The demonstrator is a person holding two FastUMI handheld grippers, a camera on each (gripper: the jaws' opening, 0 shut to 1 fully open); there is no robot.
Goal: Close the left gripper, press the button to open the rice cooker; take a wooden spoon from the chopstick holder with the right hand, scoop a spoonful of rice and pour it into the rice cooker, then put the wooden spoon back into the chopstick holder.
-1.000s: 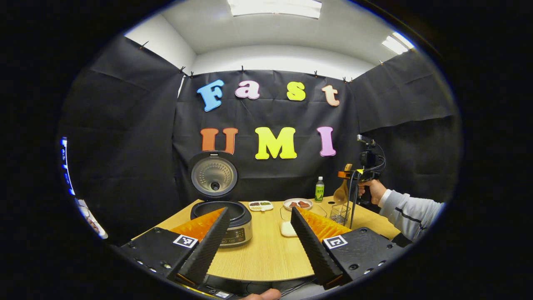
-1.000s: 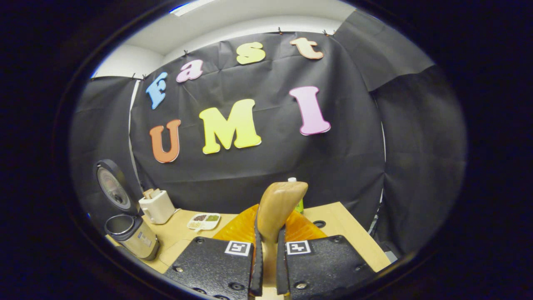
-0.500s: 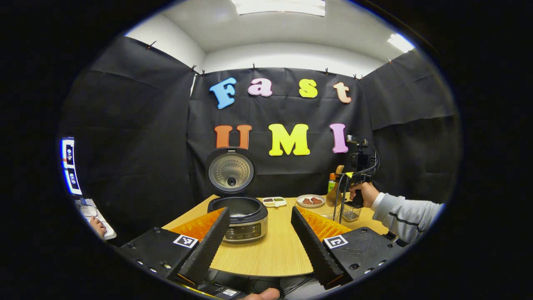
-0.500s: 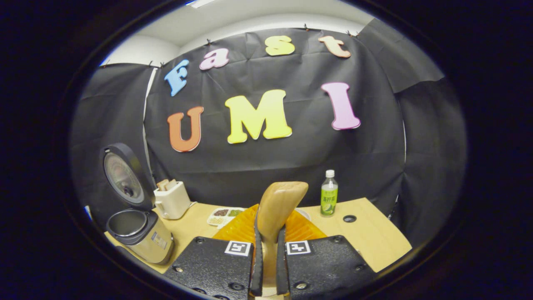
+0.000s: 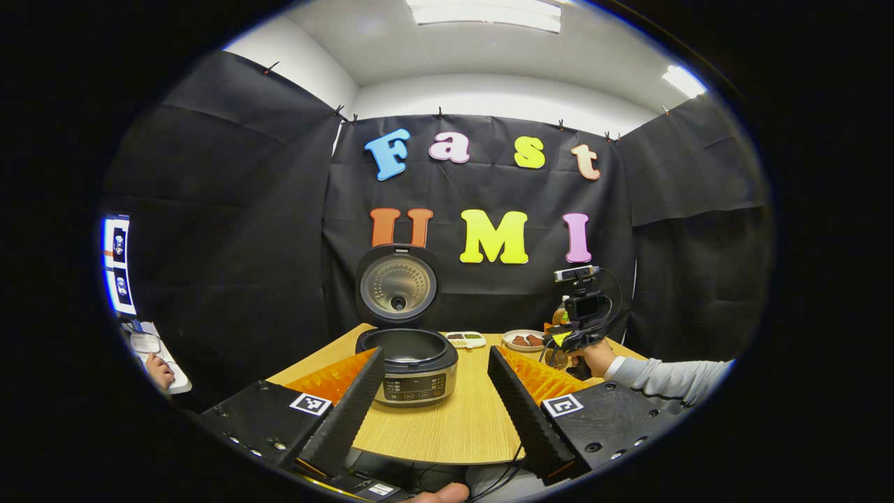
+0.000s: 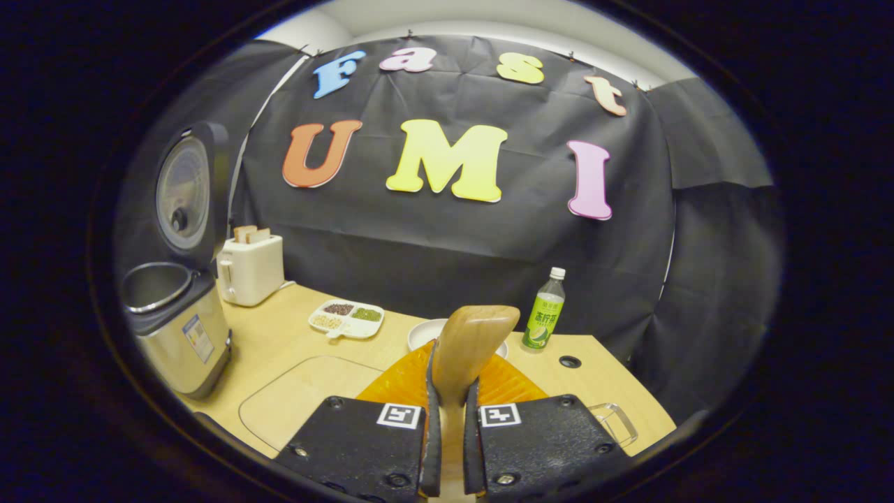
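Upright wooden spoon (image 6: 466, 344), bowl topmost, pinched by right gripper (image 6: 447, 447), left gripper (image 5: 433, 405) spread.

Bright ceiling panels (image 5: 483, 12), fisheye-warped edges

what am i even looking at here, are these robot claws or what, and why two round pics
No robot: a person holds a two-finger gripper in each hand, and each carries a fisheye camera looking along its own fingers. That gives two round pictures.

In the left gripper view, the left gripper is open and holds nothing. Beyond it on the table stands the rice cooker, lid up. Farther off is the person's hand with the other gripper.

In the right gripper view, the right gripper is shut on a wooden spoon. Also on the table: a toaster, a divided dish, a plate and a bottle.
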